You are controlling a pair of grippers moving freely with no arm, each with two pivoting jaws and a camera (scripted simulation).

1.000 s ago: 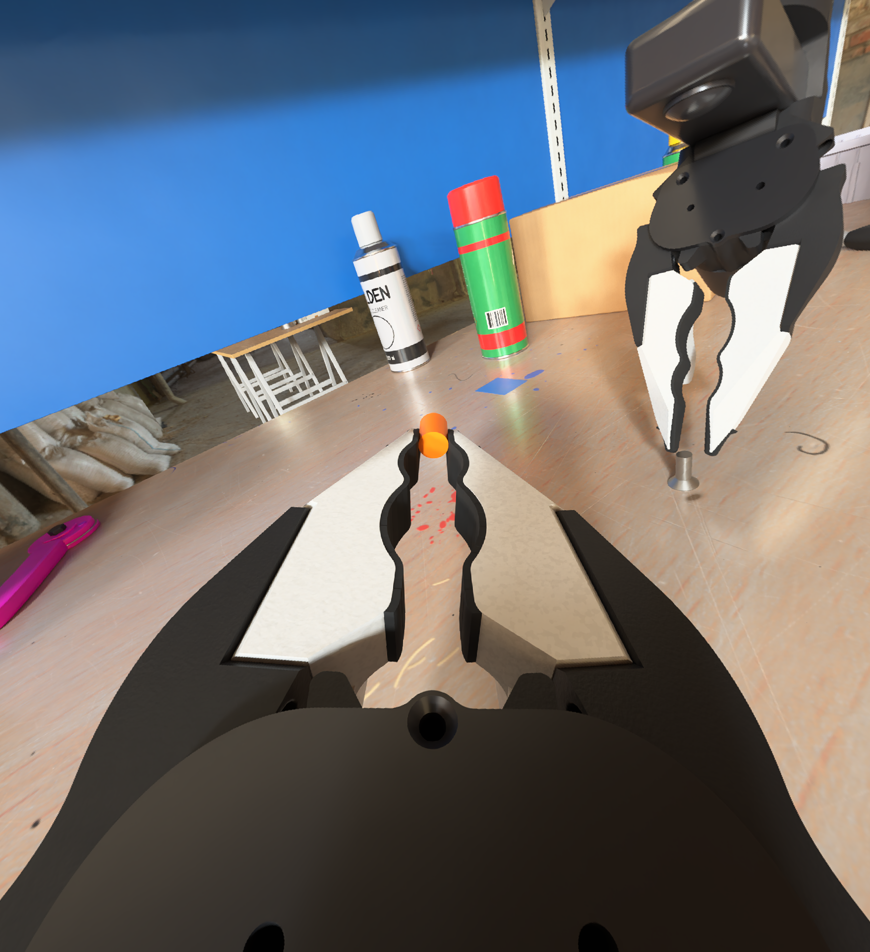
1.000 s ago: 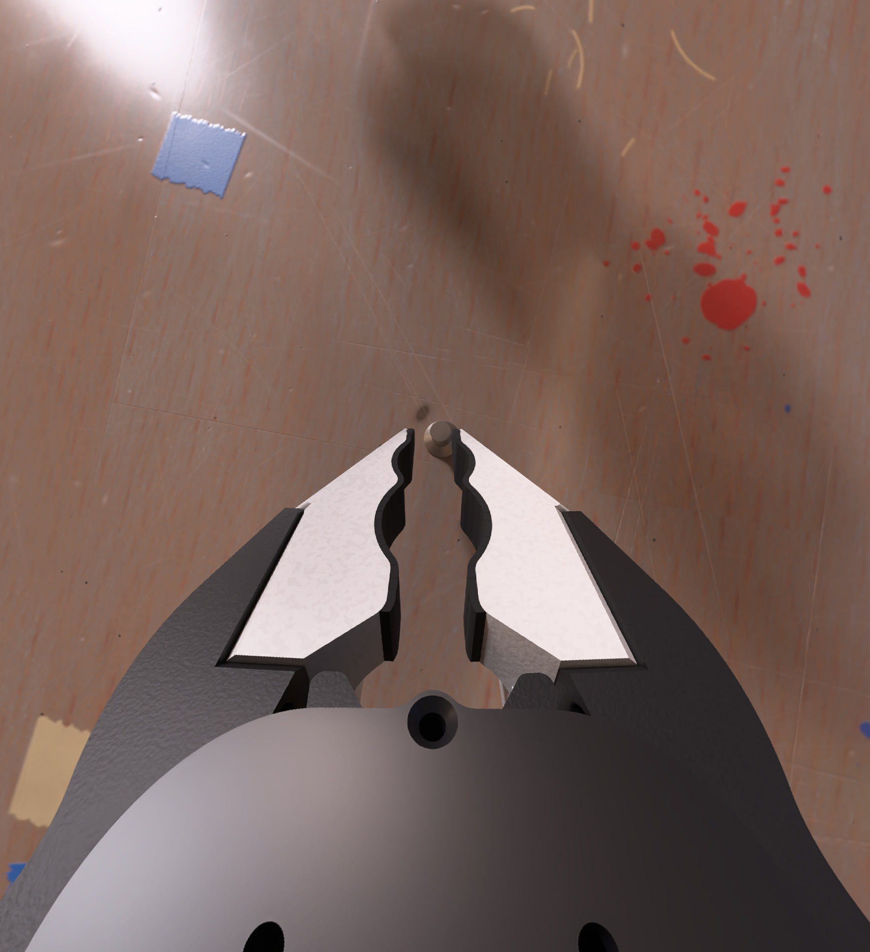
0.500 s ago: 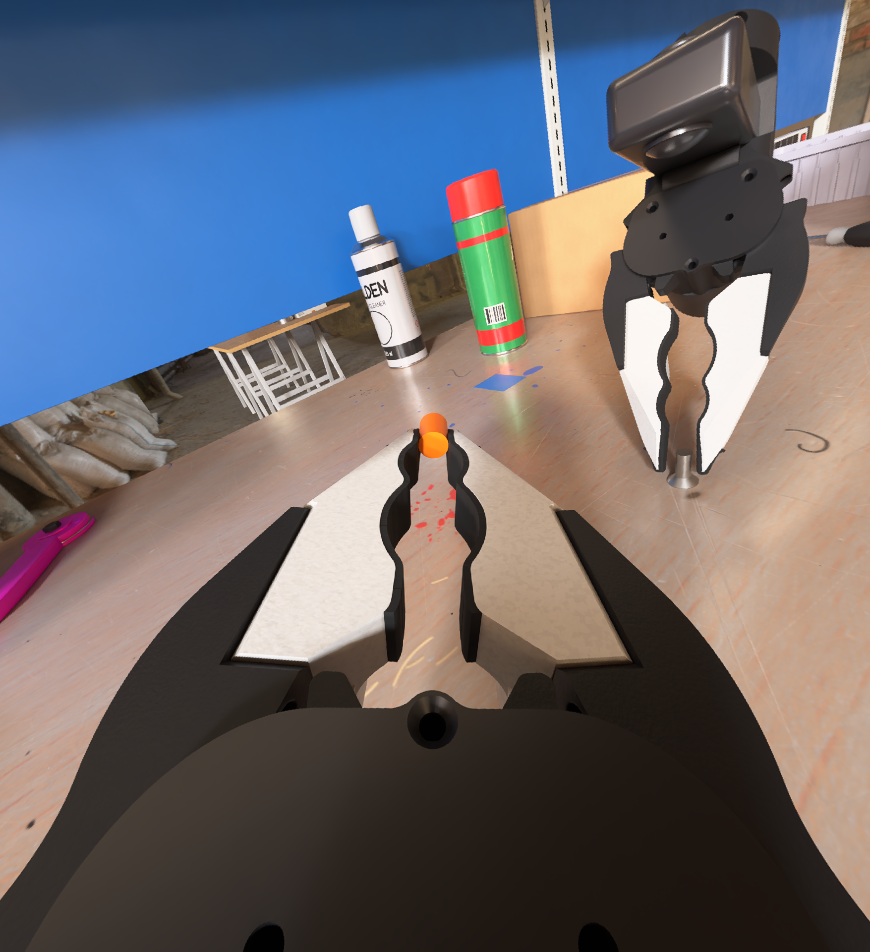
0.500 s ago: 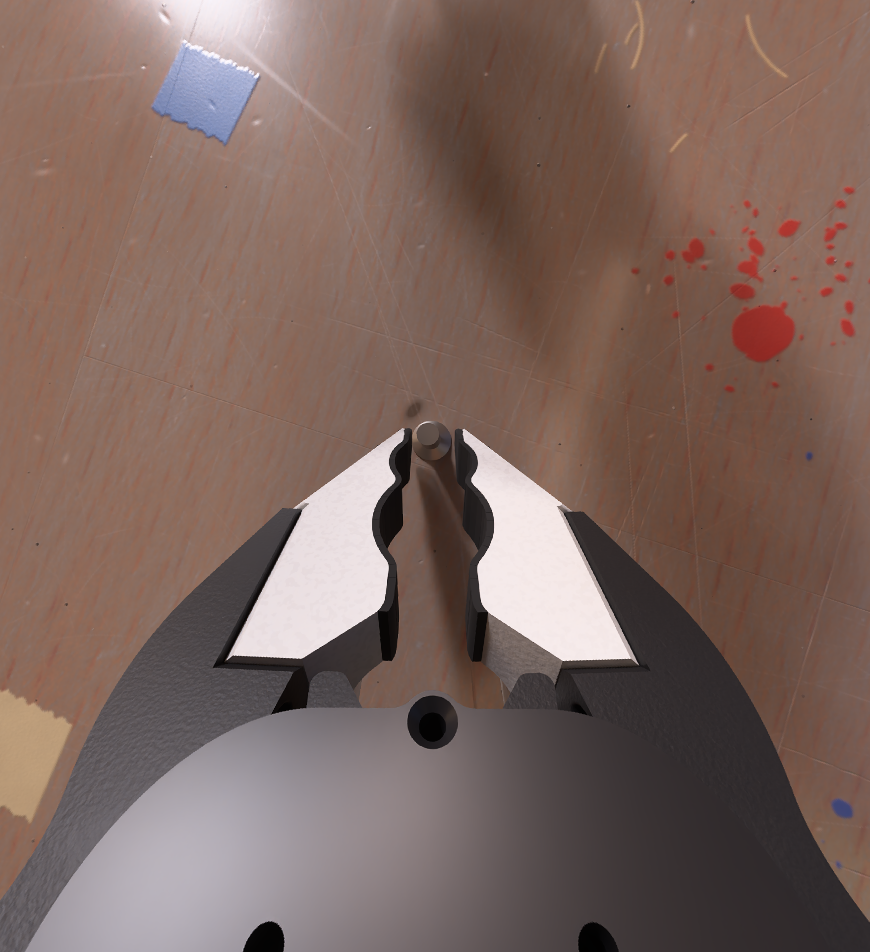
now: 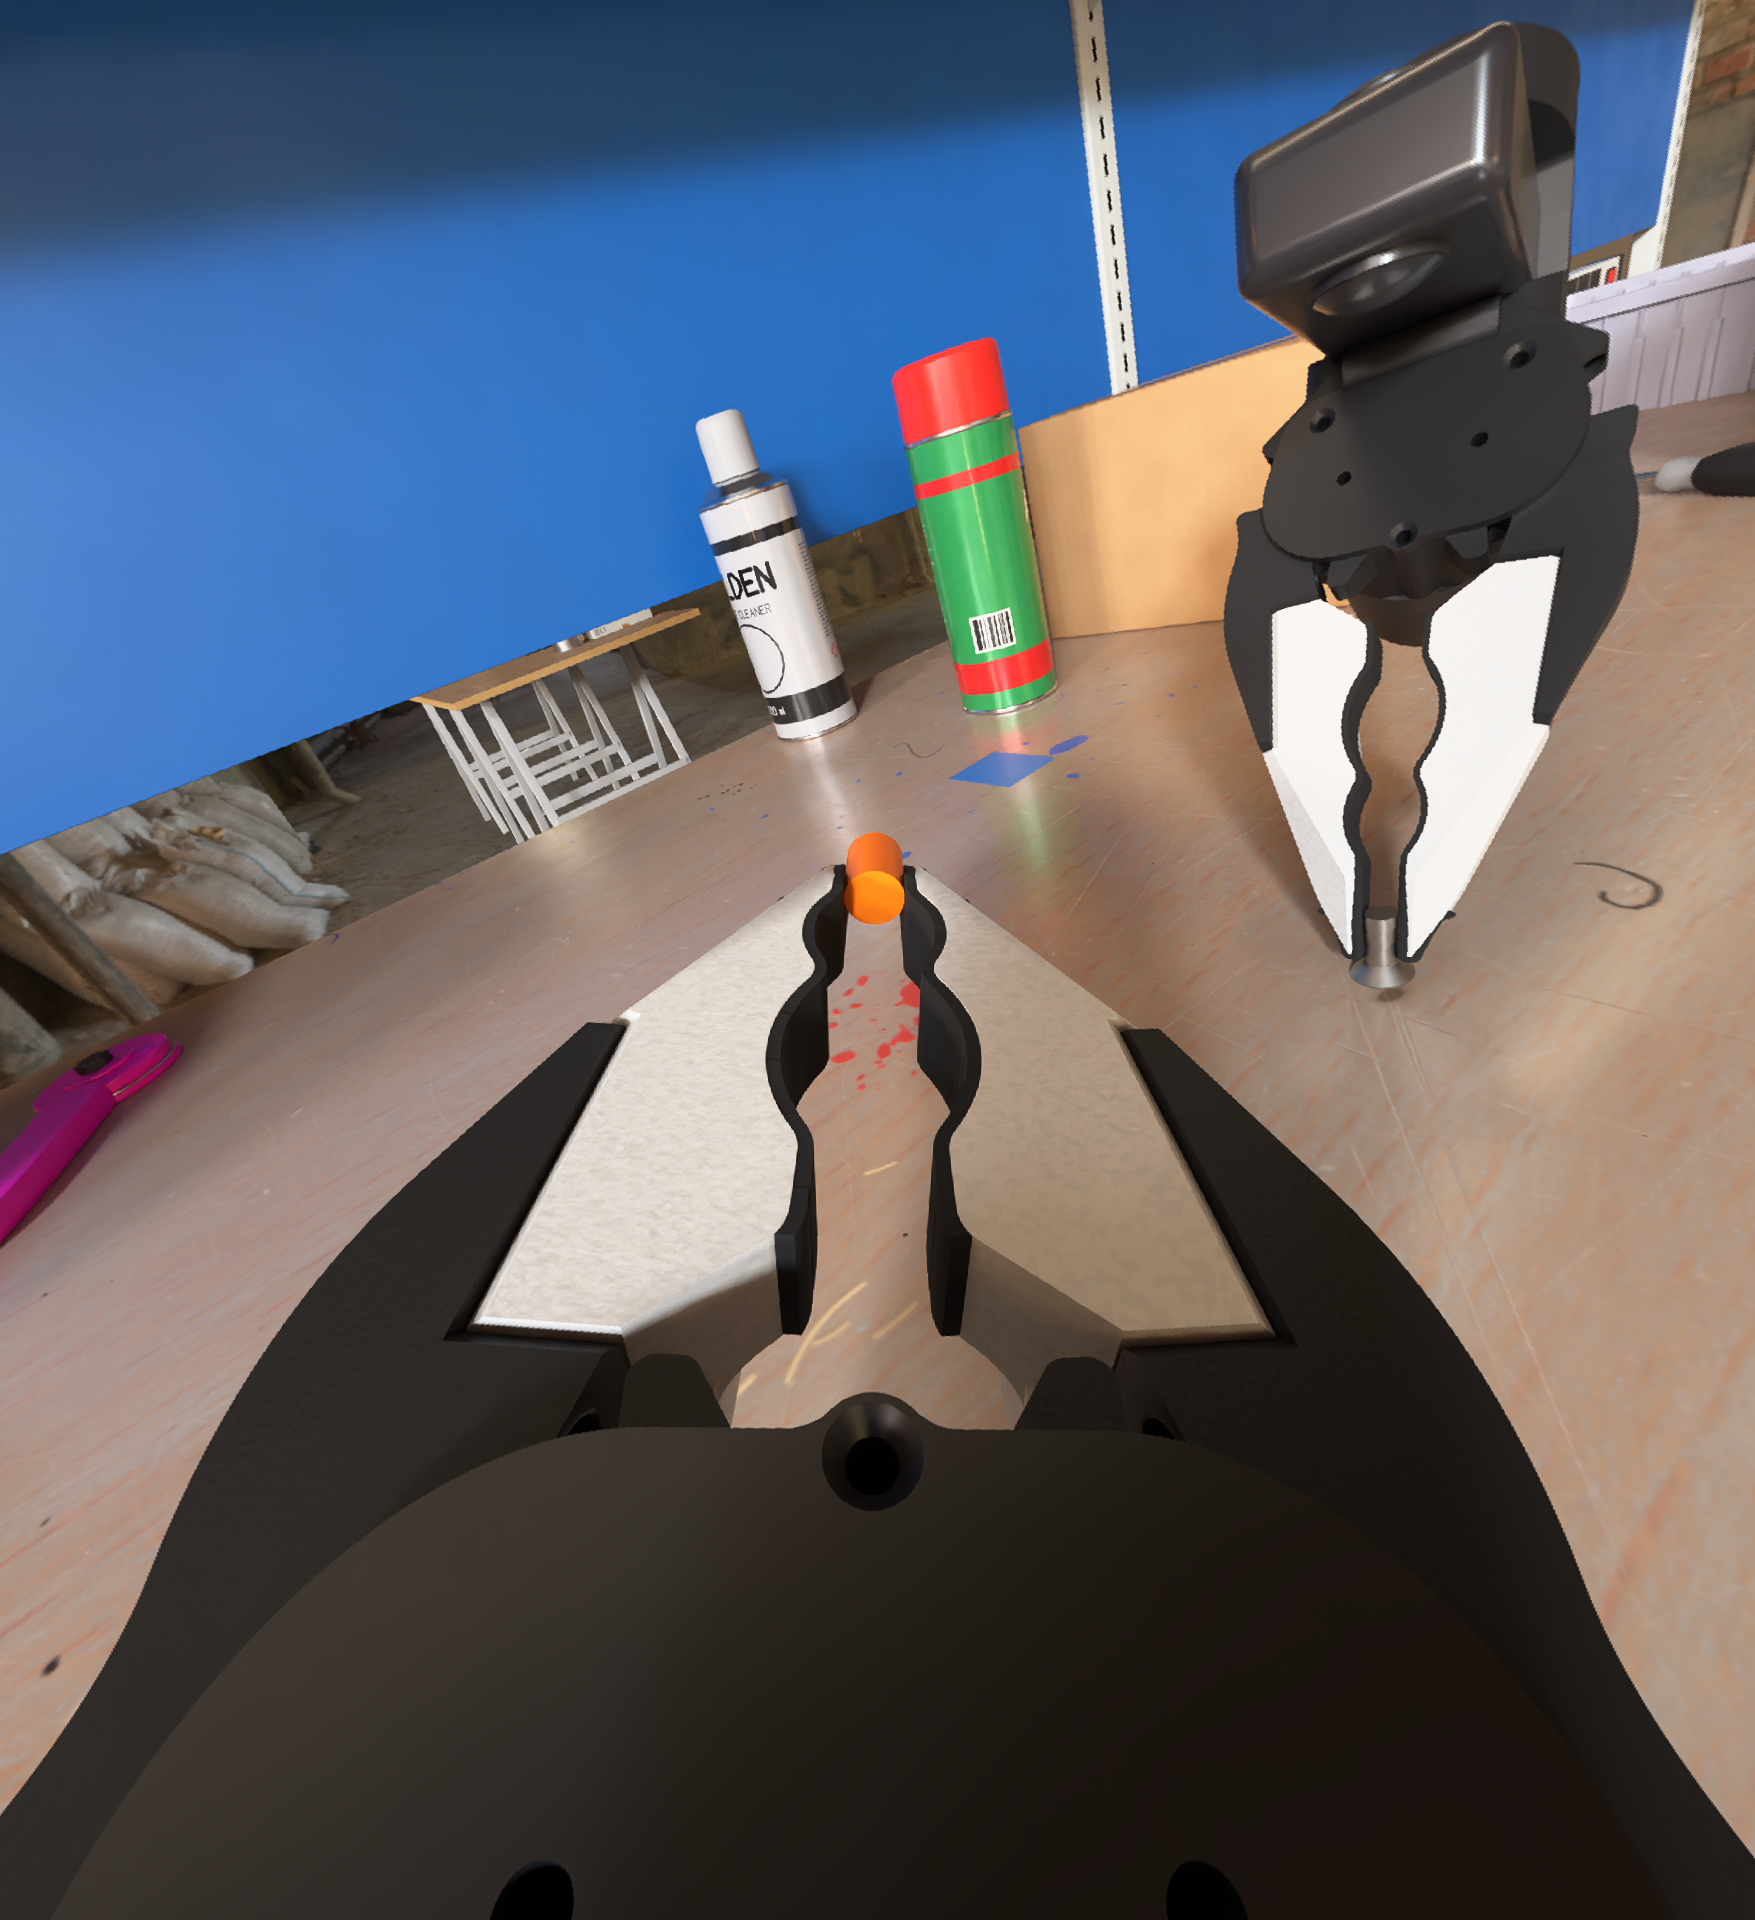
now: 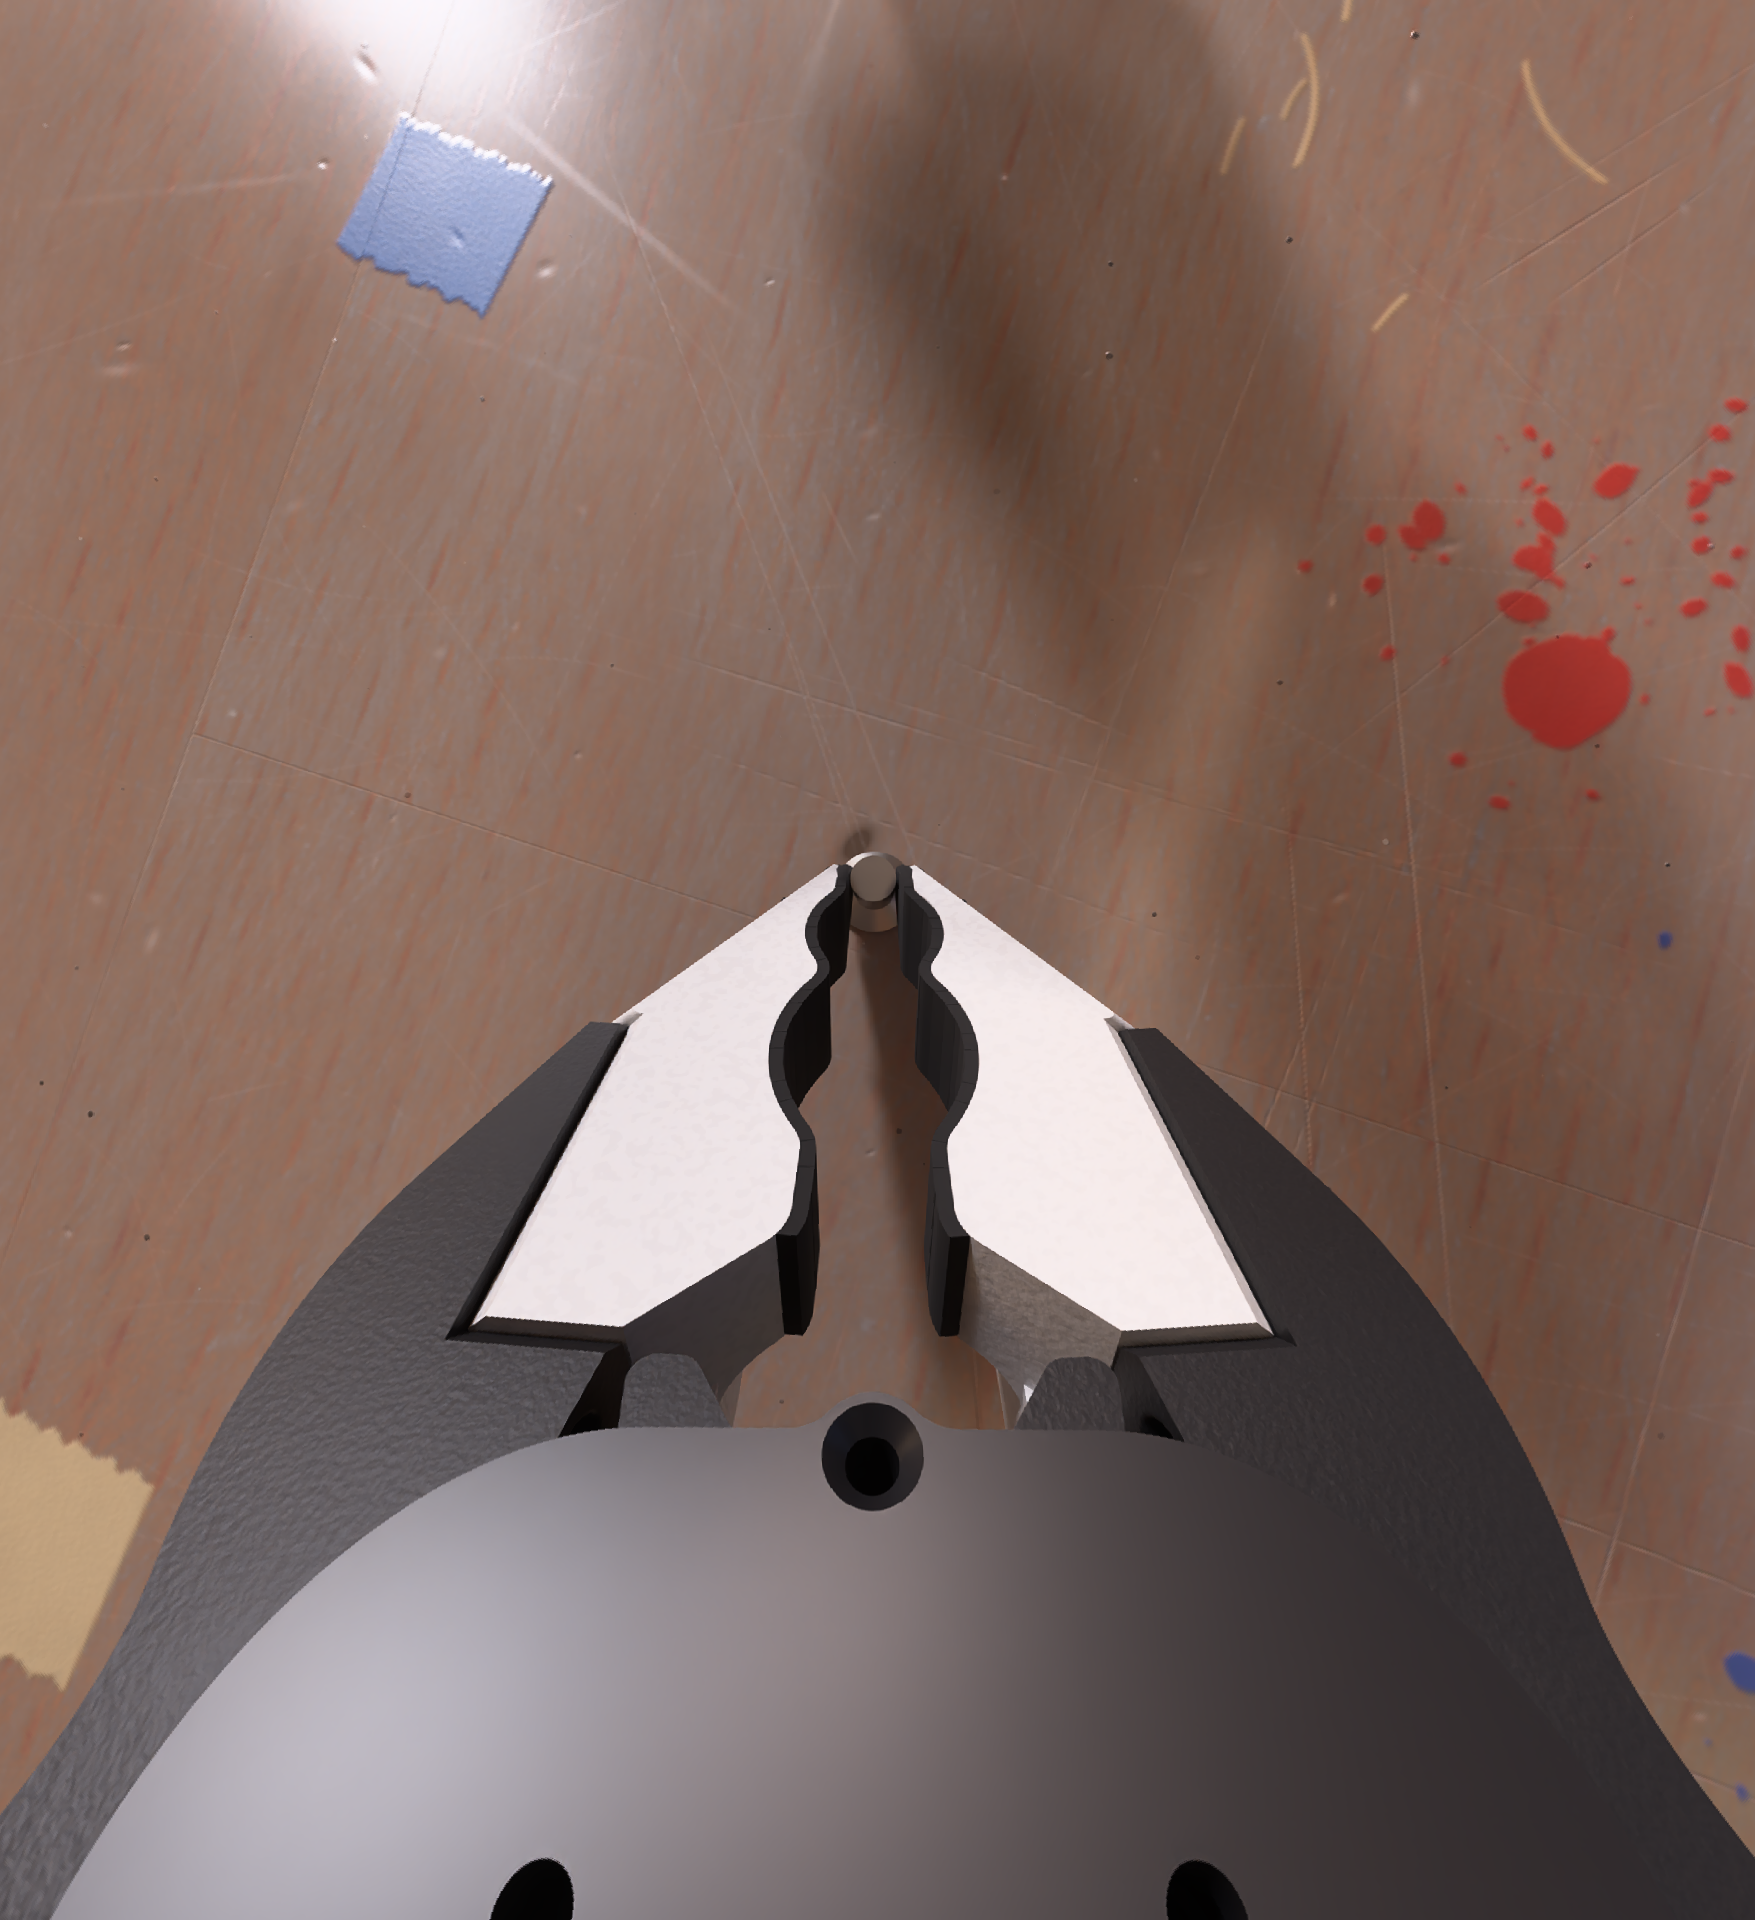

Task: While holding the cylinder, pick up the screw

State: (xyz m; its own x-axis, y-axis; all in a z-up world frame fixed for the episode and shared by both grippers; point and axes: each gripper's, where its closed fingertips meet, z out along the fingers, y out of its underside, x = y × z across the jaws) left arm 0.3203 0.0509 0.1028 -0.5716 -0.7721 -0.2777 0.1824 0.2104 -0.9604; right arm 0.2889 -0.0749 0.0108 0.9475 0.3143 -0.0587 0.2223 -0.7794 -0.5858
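Note:
My left gripper (image 5: 873, 885) is shut on a small orange cylinder (image 5: 873, 896) at its fingertips and holds it above the wooden table (image 5: 1475, 1195). A small grey metal screw (image 5: 1380, 951) stands head down on the table to the right. My right gripper (image 5: 1380, 935) points straight down over it, with its fingertips on both sides of the shaft. In the right wrist view the screw (image 6: 873, 888) sits pinched between the tips of my right gripper (image 6: 873, 883), and its head rests on the table.
A green spray can with a red cap (image 5: 977, 540) and a white bottle (image 5: 774, 592) stand at the back, beside a wooden board (image 5: 1133, 509). A pink tool (image 5: 31, 1164) lies far left. Red paint spots (image 6: 1564, 686) and blue tape (image 6: 442, 223) mark the table.
My right gripper has come down and centred over the screw, and its fingers have closed in on the shaft. My left gripper still holds the cylinder, unmoved.

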